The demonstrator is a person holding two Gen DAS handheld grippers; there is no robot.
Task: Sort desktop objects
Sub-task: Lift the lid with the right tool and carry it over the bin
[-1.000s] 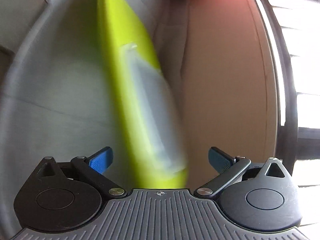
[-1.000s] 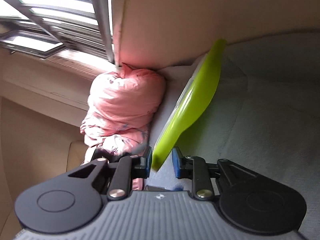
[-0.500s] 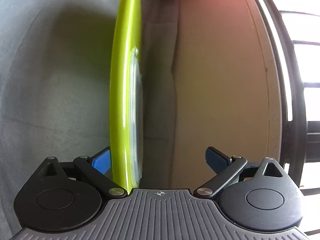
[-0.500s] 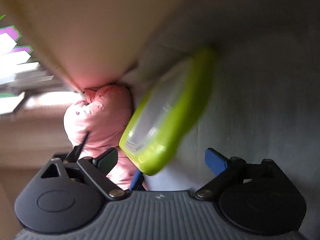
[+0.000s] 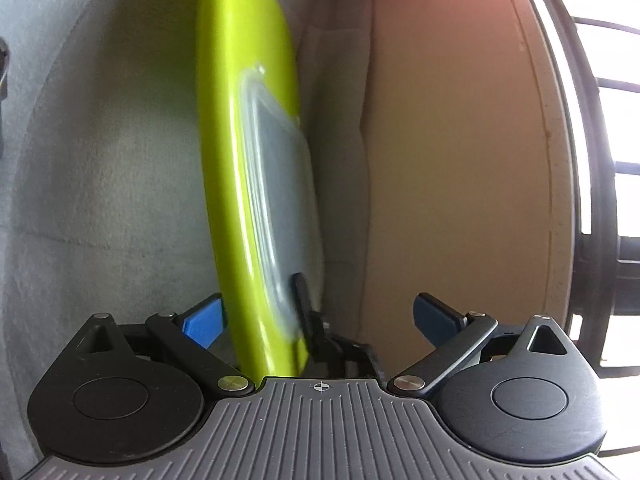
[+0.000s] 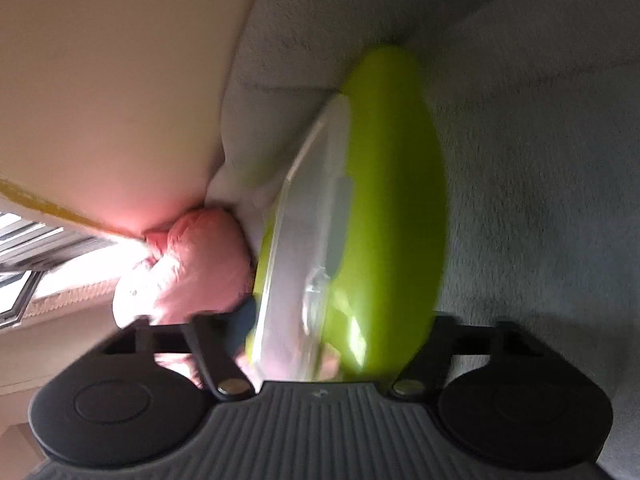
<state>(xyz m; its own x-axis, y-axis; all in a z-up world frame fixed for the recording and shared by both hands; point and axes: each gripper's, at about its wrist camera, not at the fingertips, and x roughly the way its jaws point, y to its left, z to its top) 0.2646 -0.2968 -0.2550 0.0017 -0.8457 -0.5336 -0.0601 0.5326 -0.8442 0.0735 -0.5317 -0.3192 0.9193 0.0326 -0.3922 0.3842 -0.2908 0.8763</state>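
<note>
While the lime-green flat plastic case with a clear lid [image 5: 248,152] stands edge-on, lower centre, the left gripper [image 5: 316,316] gapes beside it; the right gripper [image 6: 336,336] seems spread around it, blurred. Next: one must clamp it.

The left gripper [image 5: 320,316] is showing a dark grey ribbed housing with a small crosshair mark at its top centre. Two black teardrop-shaped side plates are flanking it, each bearing a round recessed disc and a triangular cut-out. Black link bars are running from silver pivot screws to blue finger pads [image 5: 202,320]. The right gripper [image 6: 340,332] is presenting the same grey ribbed housing, black disc-marked plates, triangular cut-outs and brass-toned pivot screws, all blurred; its finger pads are appearing dark blue where visible.
</note>
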